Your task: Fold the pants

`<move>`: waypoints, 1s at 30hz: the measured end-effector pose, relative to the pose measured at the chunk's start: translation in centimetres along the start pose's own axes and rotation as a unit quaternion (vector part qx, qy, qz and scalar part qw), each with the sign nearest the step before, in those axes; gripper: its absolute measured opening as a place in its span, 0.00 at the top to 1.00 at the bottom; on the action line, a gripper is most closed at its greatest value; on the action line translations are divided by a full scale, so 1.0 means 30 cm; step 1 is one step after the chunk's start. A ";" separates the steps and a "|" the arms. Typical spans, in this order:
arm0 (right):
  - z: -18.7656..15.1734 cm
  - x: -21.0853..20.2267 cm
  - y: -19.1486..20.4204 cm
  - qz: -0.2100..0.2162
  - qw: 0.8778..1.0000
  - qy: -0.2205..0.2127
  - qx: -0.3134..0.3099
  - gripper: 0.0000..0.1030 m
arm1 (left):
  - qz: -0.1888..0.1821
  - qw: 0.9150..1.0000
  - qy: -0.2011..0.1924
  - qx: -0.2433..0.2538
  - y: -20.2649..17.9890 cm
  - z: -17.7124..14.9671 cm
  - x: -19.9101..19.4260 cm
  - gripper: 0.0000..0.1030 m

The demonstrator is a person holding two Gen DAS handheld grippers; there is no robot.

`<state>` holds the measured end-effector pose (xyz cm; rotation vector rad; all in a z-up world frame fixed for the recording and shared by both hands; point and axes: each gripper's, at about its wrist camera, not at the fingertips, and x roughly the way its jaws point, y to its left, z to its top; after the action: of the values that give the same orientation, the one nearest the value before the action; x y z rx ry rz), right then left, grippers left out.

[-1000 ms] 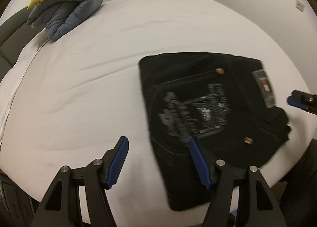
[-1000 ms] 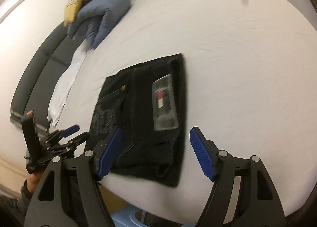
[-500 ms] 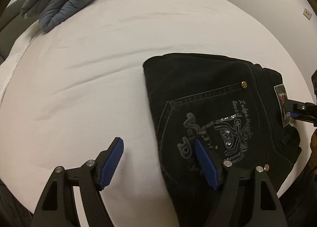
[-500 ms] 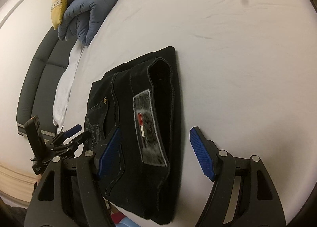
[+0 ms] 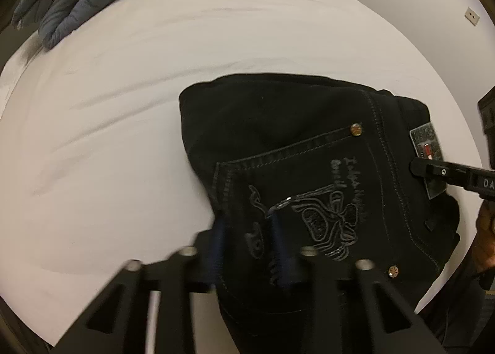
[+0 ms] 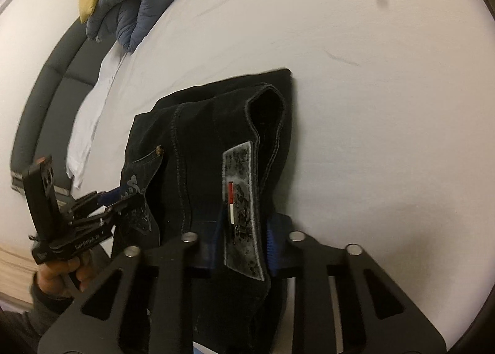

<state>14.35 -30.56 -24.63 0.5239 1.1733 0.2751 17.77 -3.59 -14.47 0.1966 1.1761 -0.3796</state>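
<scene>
In the left wrist view, the left tongs [image 5: 247, 239] are closing on the near edge of the black pants [image 5: 294, 153], denim bunched between the pads, beside the embroidered pocket [image 5: 309, 211]; the bundle lies just ahead on the white bed [image 5: 154, 75]. In the right wrist view, the right tongs [image 6: 244, 242] are closing over the waistband at the grey label [image 6: 243, 211]. Thick and floppy, the pants should handle best gripped through all layers at these edges.

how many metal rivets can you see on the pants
2 in the left wrist view: one rivet at the back pocket's upper corner, another rivet at its lower corner near the bed edge. Folded layers may hide more.
</scene>
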 end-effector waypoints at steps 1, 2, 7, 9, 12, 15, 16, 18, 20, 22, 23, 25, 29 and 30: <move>-0.002 -0.012 0.018 -0.011 1.000 -0.005 -0.014 0.86 | 0.001 1.000 -0.003 0.001 -0.002 0.006 -0.005 0.80; -0.002 -0.023 0.050 -0.024 0.999 -0.011 -0.030 0.87 | 0.000 1.000 -0.006 -0.002 -0.003 0.012 -0.014 0.82; 0.028 -0.124 0.142 -0.005 0.998 -0.044 -0.054 0.88 | -0.001 0.999 -0.032 -0.010 0.003 0.053 -0.098 0.85; 0.065 -0.146 0.166 0.000 0.997 -0.052 -0.064 0.88 | 0.007 0.999 -0.045 -0.005 -0.007 0.092 -0.110 0.85; 0.136 -0.158 0.143 0.000 0.996 -0.068 -0.053 0.88 | 0.010 0.998 -0.060 -0.007 -0.006 0.153 -0.114 0.85; 0.202 -0.111 0.072 0.015 0.998 -0.049 -0.023 0.83 | 0.011 0.999 -0.042 -0.011 -0.005 0.195 -0.022 0.78; 0.218 -0.084 0.038 0.001 0.999 -0.037 -0.012 0.82 | 0.010 0.999 -0.036 -0.016 -0.003 0.203 0.025 0.74; 0.228 -0.012 -0.030 -0.052 0.998 -0.016 0.008 0.68 | 0.017 0.999 -0.030 -0.022 -0.014 0.194 0.075 0.60; 0.209 -0.015 -0.065 -0.053 0.998 -0.023 0.034 0.56 | 0.030 0.998 -0.041 -0.030 -0.005 0.176 0.062 0.44; 0.182 -0.069 -0.054 -0.050 0.997 -0.057 0.036 0.52 | 0.043 0.997 -0.056 -0.032 -0.013 0.155 0.028 0.26; 0.164 -0.114 -0.031 -0.056 0.995 -0.082 0.022 0.48 | 0.042 0.997 -0.063 -0.034 -0.005 0.139 0.007 0.21; 0.137 -0.190 0.018 -0.080 0.990 -0.116 -0.005 0.47 | 0.044 0.994 -0.086 -0.043 -0.001 0.120 -0.048 0.11; 0.077 -0.330 0.152 -0.113 0.975 -0.180 -0.065 0.40 | 0.055 0.986 -0.150 -0.052 0.019 0.105 -0.191 0.01; 0.056 -0.370 0.197 -0.118 0.969 -0.201 -0.083 0.39 | 0.061 0.983 -0.164 -0.052 0.008 0.095 -0.232 0.00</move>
<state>12.15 -31.16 -12.13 0.2710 0.7986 0.0545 18.00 -3.05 -6.97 0.1090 0.8506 -0.2311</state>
